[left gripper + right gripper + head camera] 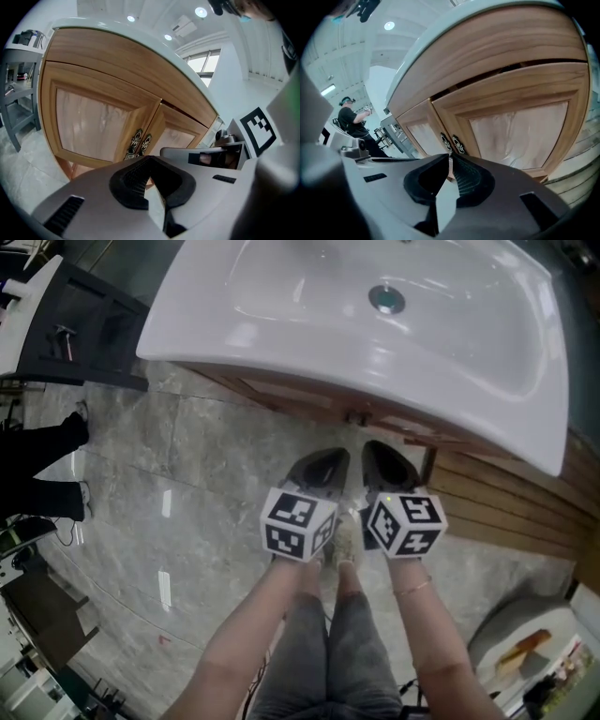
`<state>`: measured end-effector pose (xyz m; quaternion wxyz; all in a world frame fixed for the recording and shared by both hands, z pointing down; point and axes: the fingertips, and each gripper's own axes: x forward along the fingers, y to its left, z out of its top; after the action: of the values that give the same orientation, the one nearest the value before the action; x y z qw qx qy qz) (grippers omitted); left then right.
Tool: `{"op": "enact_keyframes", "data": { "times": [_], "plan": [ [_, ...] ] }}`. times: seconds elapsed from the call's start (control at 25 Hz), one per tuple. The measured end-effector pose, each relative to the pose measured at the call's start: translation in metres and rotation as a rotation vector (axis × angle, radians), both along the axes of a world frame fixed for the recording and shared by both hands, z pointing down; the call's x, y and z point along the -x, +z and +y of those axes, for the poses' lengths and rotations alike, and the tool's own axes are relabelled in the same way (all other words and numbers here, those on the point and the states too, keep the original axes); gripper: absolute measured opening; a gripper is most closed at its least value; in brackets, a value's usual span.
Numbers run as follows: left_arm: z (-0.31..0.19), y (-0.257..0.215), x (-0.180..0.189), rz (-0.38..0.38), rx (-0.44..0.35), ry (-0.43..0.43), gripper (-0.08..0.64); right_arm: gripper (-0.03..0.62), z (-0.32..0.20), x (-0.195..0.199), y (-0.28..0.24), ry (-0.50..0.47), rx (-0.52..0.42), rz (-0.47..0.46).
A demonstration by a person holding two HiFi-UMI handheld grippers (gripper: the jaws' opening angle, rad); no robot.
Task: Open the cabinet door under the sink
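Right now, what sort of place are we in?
Probably a bathroom showroom or mock-up hall, not a home bathroom: a white washbasin on a wooden vanity cabinet, glossy marble-look floor tiles, and an open hall behind with ceiling spotlights and another person standing.

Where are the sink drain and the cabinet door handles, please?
sink drain [386, 299], head view, its metal centre.
cabinet door handles [134, 140], left gripper view, ornate plate of the picture-left handle.

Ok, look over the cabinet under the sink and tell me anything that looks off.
Nothing spilled or broken. Both doors look shut, the ornate handles side by side at the seam. One small thing: a dark gap runs along the top of the right-hand door; it may only be shadow.
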<state>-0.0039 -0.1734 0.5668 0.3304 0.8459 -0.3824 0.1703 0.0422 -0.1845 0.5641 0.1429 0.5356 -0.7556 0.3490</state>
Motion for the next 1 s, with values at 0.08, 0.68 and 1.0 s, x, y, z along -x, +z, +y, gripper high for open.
{"op": "enact_keyframes", "data": {
  "times": [0.08,0.68,1.0],
  "plan": [
    [-0.002,0.007,0.000,0.000,0.007,-0.006,0.009,0.033,-0.004,-0.002,0.009,0.012,0.008,0.010],
    [-0.001,0.040,0.004,-0.006,0.054,-0.008,0.009,0.123,-0.032,-0.003,0.053,0.065,0.067,-0.003],
    [-0.001,0.044,0.006,-0.008,0.057,-0.013,0.009,0.120,-0.044,-0.002,0.065,0.104,0.090,-0.024]
  ]
}}
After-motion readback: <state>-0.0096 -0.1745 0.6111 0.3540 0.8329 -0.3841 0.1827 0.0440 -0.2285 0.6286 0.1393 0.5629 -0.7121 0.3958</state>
